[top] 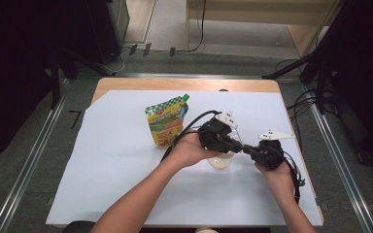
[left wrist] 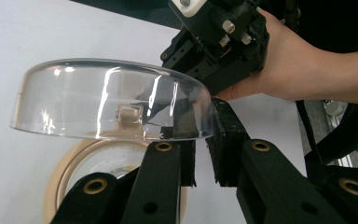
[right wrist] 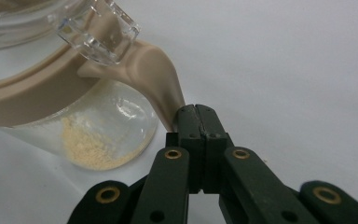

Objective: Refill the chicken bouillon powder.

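A clear jar [top: 220, 161] with a beige rim [right wrist: 37, 95] stands on the white sheet [top: 126, 160], a little tan powder [right wrist: 93, 149] in its bottom. My left gripper [left wrist: 205, 140] is shut on the edge of the jar's clear domed lid [left wrist: 98, 98], which sits tilted just above the jar's open mouth [left wrist: 60, 177]. My right gripper [right wrist: 196, 116] is shut on the beige tab [right wrist: 154, 79] that sticks out from the rim. In the high view the left gripper [top: 230, 144] and the right gripper [top: 246, 149] meet nose to nose over the jar.
A green and yellow spouted pouch [top: 167, 121] stands upright on the sheet, left of and behind the jar. The wooden table edge [top: 184, 83] shows at the back. A clear plastic block [right wrist: 100, 30] sits on the rim above the tab.
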